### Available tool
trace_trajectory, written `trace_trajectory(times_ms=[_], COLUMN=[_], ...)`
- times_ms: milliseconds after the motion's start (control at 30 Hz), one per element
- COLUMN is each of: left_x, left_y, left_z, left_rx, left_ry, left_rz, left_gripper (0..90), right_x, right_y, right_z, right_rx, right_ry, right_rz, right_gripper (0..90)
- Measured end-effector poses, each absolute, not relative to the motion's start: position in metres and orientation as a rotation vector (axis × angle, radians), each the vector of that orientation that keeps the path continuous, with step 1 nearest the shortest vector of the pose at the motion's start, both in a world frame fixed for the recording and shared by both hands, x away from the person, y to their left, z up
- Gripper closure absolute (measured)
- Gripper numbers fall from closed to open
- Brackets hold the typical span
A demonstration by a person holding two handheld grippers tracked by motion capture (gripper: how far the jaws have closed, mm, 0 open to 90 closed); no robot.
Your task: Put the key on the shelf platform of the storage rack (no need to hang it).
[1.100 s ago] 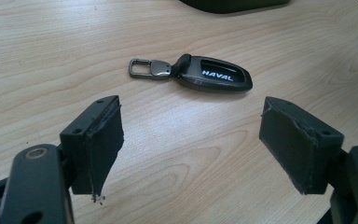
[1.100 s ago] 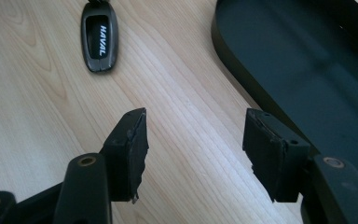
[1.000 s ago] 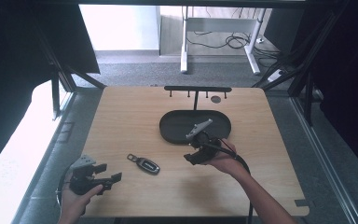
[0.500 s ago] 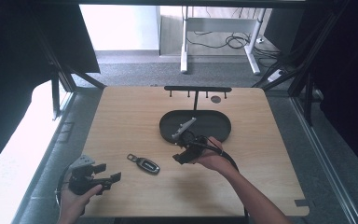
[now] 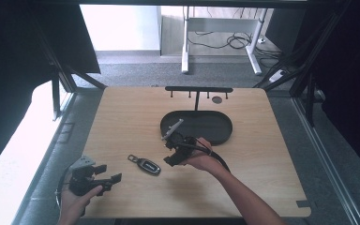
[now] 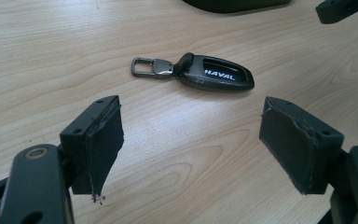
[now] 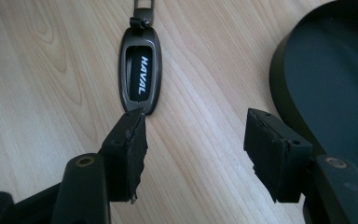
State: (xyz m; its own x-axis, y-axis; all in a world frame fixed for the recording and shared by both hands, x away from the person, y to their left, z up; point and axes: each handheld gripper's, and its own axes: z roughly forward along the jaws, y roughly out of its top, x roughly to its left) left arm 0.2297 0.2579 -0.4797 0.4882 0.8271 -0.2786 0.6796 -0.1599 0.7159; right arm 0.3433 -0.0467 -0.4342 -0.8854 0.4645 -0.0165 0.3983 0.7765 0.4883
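Glossy oblong key fob — woodgrain table

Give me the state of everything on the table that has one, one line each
Key fob: flat on the bare wood, label up, ungripped.
Oval tray: empty as far as it shows.
Hook rack: upright, nothing hanging.
Left gripper: open, holding nothing.
Right gripper: open, holding nothing, near the fob.
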Motion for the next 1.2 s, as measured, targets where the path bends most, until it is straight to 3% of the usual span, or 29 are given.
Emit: trace_trajectory(times_ms=[1200], left_x=[0.230], left_y=[0.258], left_z=[-0.481], left_rx=[1.901], left_ry=[1.252], left_rz=[0.223], left_gripper=[21.8], right_x=[0.344], right_y=[0.001], right_z=[-0.457], right_rx=[0.639], right_ry=[2.892], right_rz=[0.708], right_gripper=[37.0])
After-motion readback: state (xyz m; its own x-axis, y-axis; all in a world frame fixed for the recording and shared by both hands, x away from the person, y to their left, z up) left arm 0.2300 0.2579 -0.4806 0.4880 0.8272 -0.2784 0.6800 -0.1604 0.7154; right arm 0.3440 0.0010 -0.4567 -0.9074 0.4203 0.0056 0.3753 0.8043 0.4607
